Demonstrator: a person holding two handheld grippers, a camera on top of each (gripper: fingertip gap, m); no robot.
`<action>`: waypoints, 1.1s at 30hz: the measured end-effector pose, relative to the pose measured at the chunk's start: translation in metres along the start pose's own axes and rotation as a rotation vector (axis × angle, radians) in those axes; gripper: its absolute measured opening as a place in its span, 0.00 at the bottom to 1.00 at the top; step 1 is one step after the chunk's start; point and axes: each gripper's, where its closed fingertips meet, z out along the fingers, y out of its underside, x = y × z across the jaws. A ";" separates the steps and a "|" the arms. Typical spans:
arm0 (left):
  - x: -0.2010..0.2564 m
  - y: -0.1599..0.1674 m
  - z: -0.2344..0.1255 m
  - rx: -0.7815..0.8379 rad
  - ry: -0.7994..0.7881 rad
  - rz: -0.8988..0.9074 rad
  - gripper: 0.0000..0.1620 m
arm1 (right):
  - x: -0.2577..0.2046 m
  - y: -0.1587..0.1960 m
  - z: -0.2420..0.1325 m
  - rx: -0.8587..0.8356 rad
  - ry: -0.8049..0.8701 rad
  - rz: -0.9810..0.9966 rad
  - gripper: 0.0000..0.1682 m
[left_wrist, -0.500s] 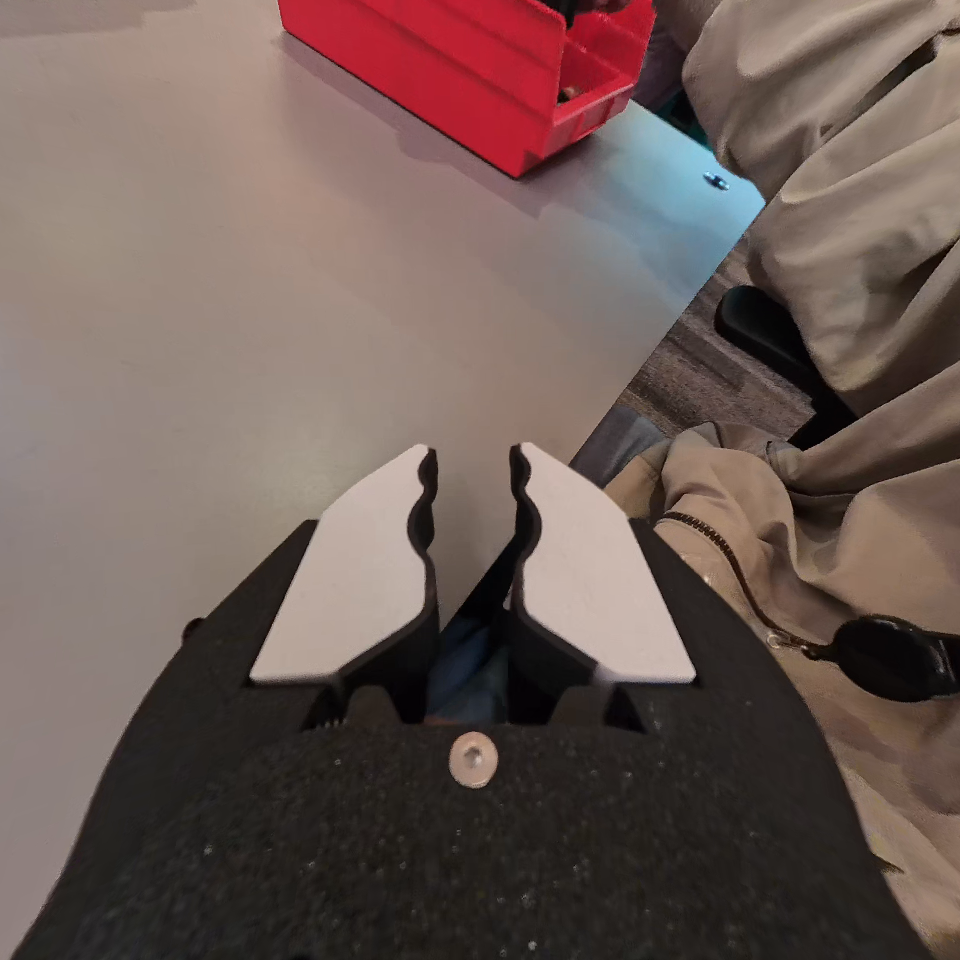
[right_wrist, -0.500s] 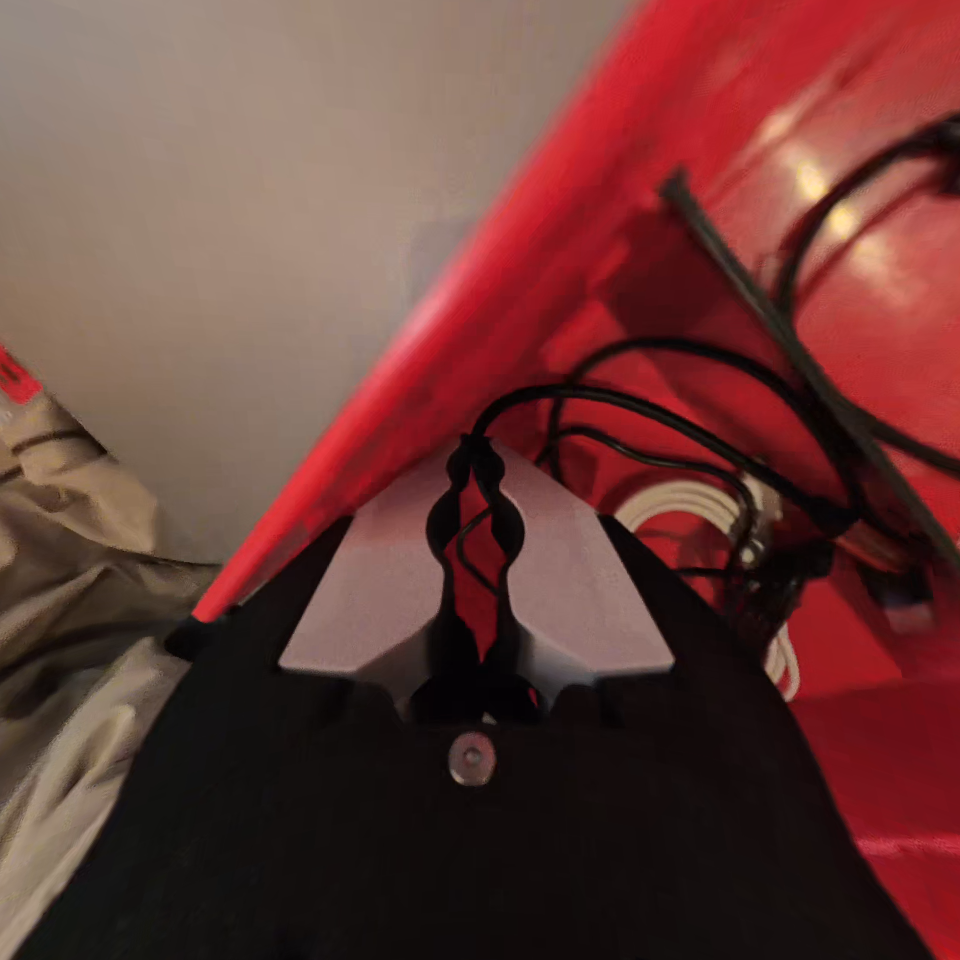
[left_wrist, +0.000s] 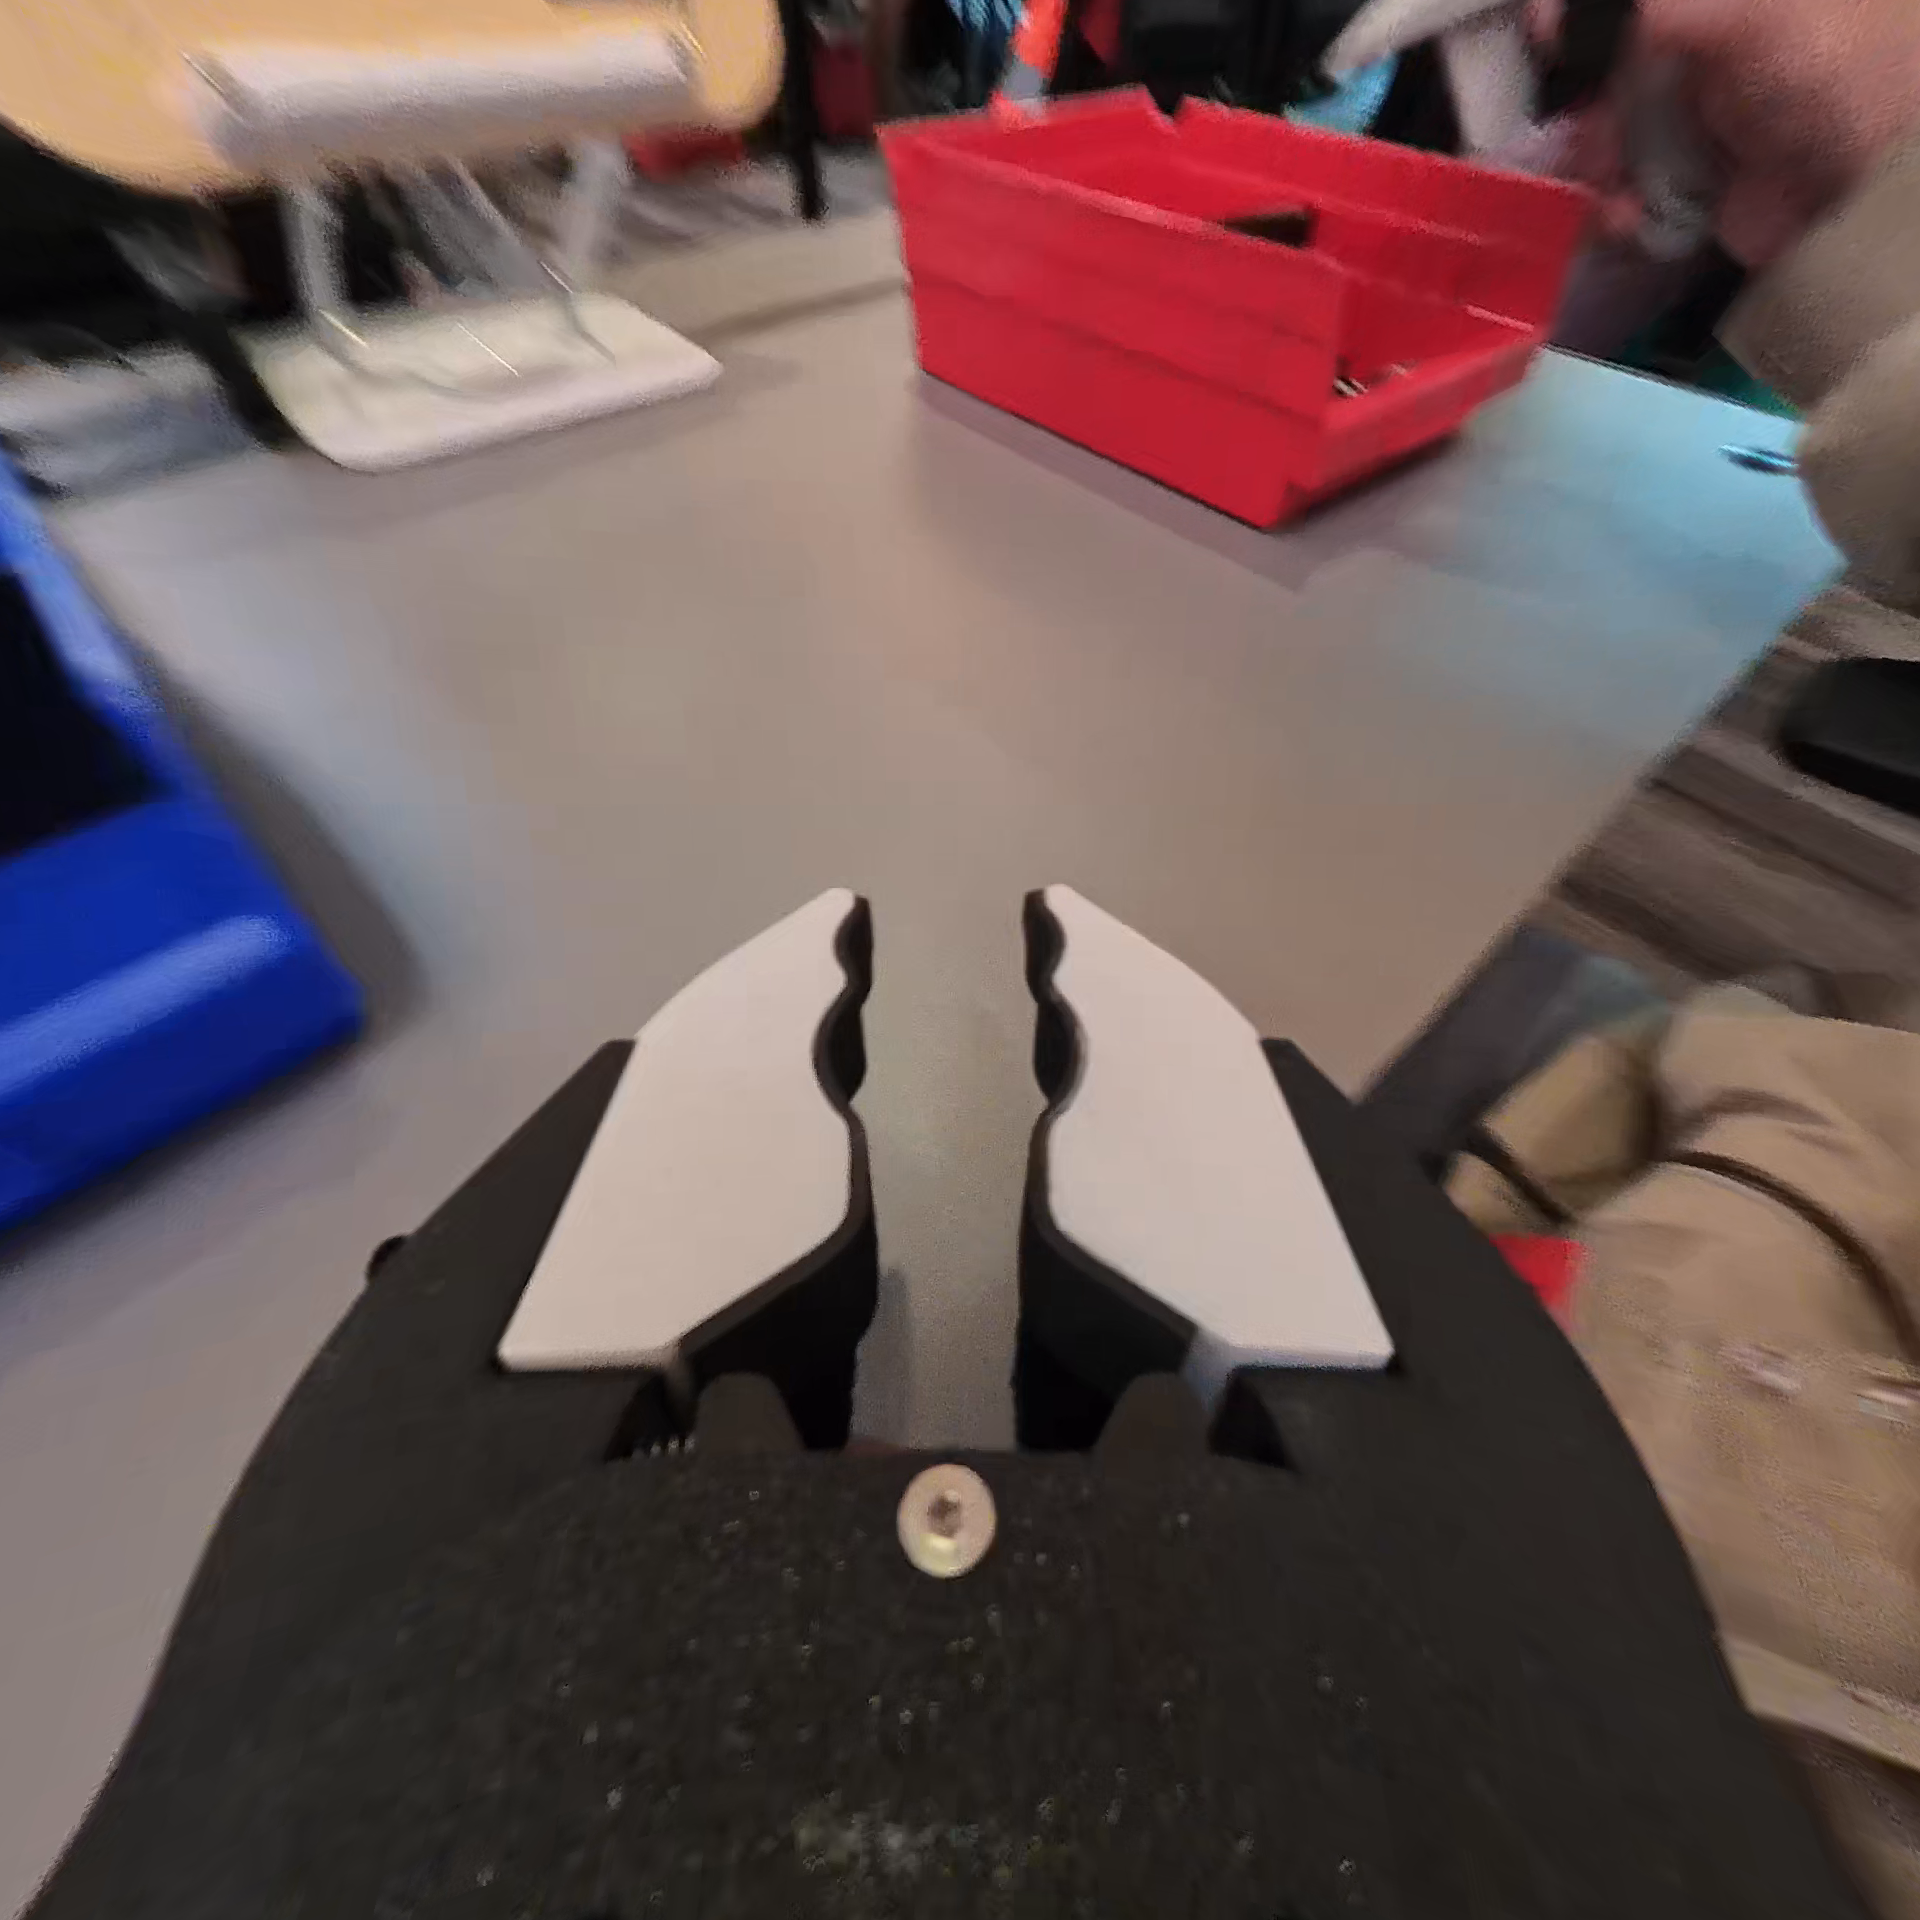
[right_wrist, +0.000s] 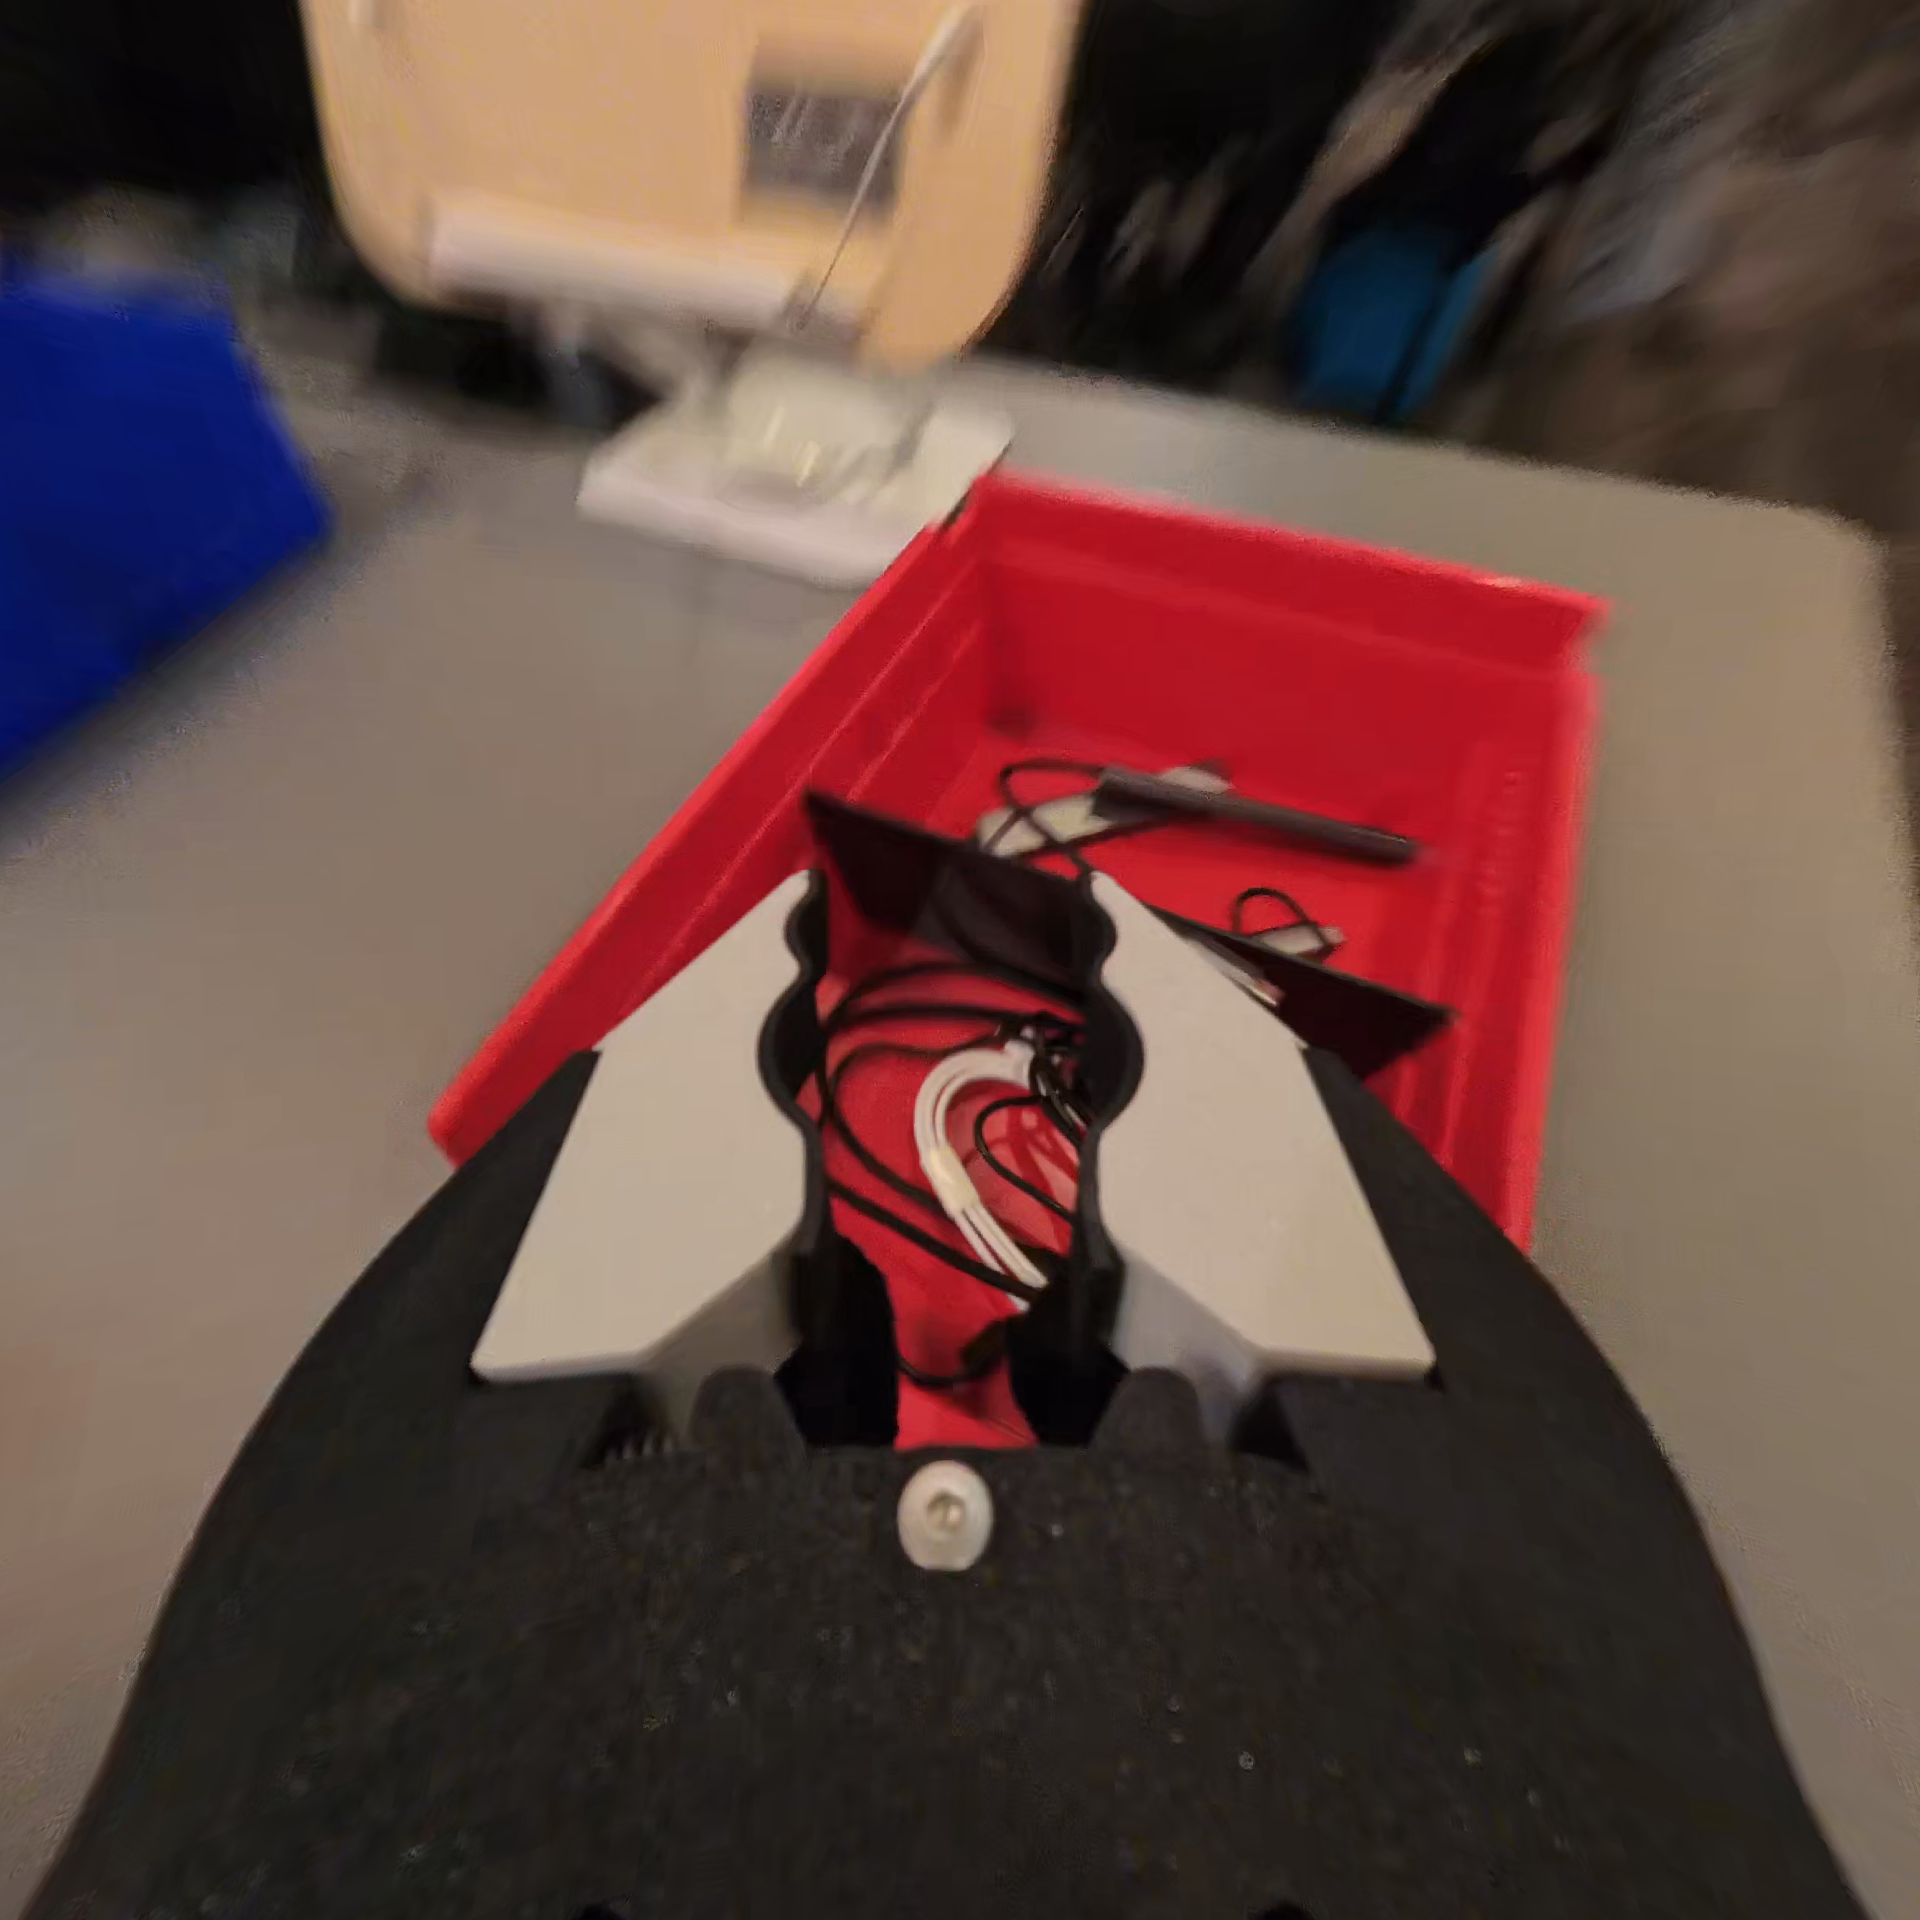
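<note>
Grey table (left_wrist: 727, 675); right hand-held gripper (right_wrist: 951, 904) grips black piece (right_wrist: 966, 894) above red bin (right_wrist: 1538, 935).

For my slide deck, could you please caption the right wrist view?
Tool over a red bin of cables on a grey table, a black piece between its tips.

Right tongs (right_wrist: 951, 914) gripping black clip (right_wrist: 935, 894) over red bin (right_wrist: 1247, 644)

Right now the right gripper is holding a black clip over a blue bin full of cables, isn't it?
Not quite: the bin under it is red, not blue, as the right wrist view shows. The right gripper does hold a black clip over it, and cables lie inside. A blue bin sits apart, off to the left.
</note>
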 end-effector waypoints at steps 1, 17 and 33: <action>-0.016 -0.007 -0.005 0.061 -0.080 0.037 0.13 | 0.005 0.004 -0.015 0.118 0.084 0.117 0.27; -0.169 0.014 -0.050 0.007 -0.665 -0.048 0.17 | -0.042 0.062 -0.050 0.250 0.428 -0.079 0.28; -0.169 0.017 -0.025 -0.013 -0.512 -0.234 0.14 | -0.041 0.088 -0.037 0.137 0.364 -0.068 0.29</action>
